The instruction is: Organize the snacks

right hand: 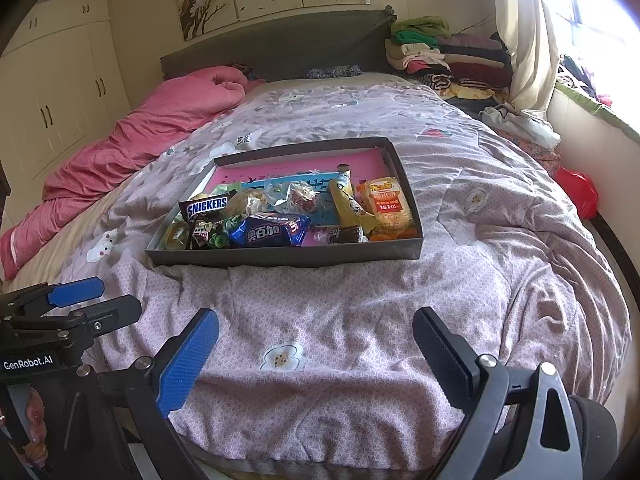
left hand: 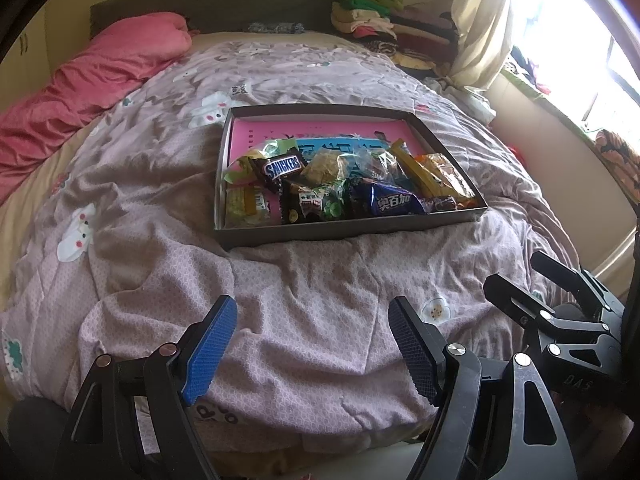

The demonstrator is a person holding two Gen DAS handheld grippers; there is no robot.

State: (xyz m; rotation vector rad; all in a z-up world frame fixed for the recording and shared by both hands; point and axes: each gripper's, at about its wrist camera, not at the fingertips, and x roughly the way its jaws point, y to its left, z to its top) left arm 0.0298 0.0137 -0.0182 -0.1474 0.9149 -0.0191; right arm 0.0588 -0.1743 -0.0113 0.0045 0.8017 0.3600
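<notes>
A shallow dark box (left hand: pixel 296 236) (right hand: pixel 280 258) with a pink bottom lies on the quilt in the middle of the bed. Several wrapped snacks fill its near half: a Snickers bar (left hand: pixel 280 168) (right hand: pixel 208 206), a blue packet (left hand: pixel 394 202) (right hand: pixel 272 232), a yellow-orange packet (left hand: pixel 442 174) (right hand: pixel 388 200). My left gripper (left hand: pixel 314 346) hovers open over bare quilt in front of the box, nothing between its blue pads. My right gripper (right hand: pixel 316 354) is open too, equally short of the box and empty. Each gripper shows at the side of the other's view.
A pink duvet (left hand: pixel 80 88) (right hand: pixel 132 140) is bunched along the bed's left side. Folded clothes (left hand: pixel 380 20) (right hand: pixel 440 52) are stacked at the headboard's right end. A curtain (right hand: pixel 524 32) and window are on the right, a red bag (right hand: pixel 580 192) beside the bed.
</notes>
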